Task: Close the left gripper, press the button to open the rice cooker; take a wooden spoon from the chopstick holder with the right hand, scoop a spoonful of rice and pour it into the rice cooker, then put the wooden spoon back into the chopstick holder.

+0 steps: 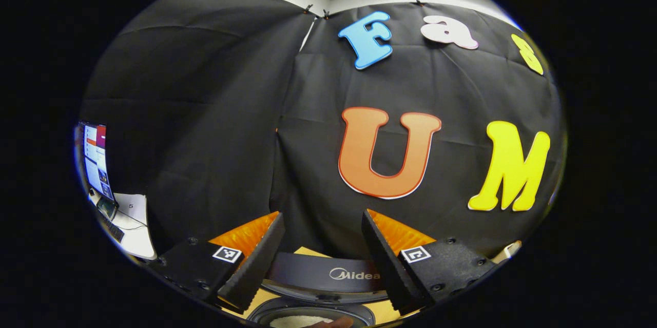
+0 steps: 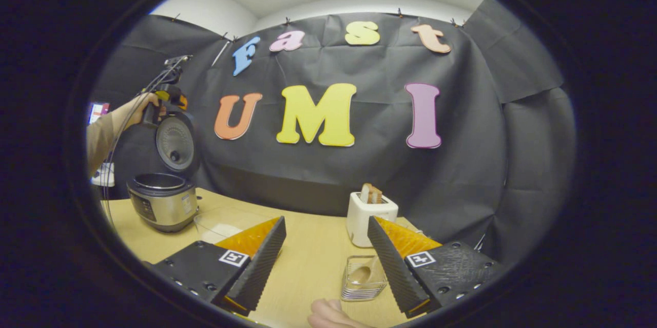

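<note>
Your rice cooker stands open at the far left of the wooden table in the right gripper view: a rounded metallic body with a dark rim, its lid swung up and back so the round inner plate faces you. Above the lid your left gripper is held in a hand, well above the table; from here you cannot tell how its fingers stand. In the left gripper view the left gripper has its tongs apart with nothing between them, and below them you see the top of the raised lid and the rim of the pot under it.

Just right of the cooker sits a clear bowl. Near the table's middle stands the white chopstick holder with the wooden spoon handles poking out of it, upright. In front of it lies a small clear ribbed dish, close to your right gripper, whose tongs are apart and hold nothing. A fingertip shows at the bottom edge.

Black cloth walls the booth behind and to both sides. The table between bowl and holder lies bare. A monitor sits at far left in the left gripper view.
</note>
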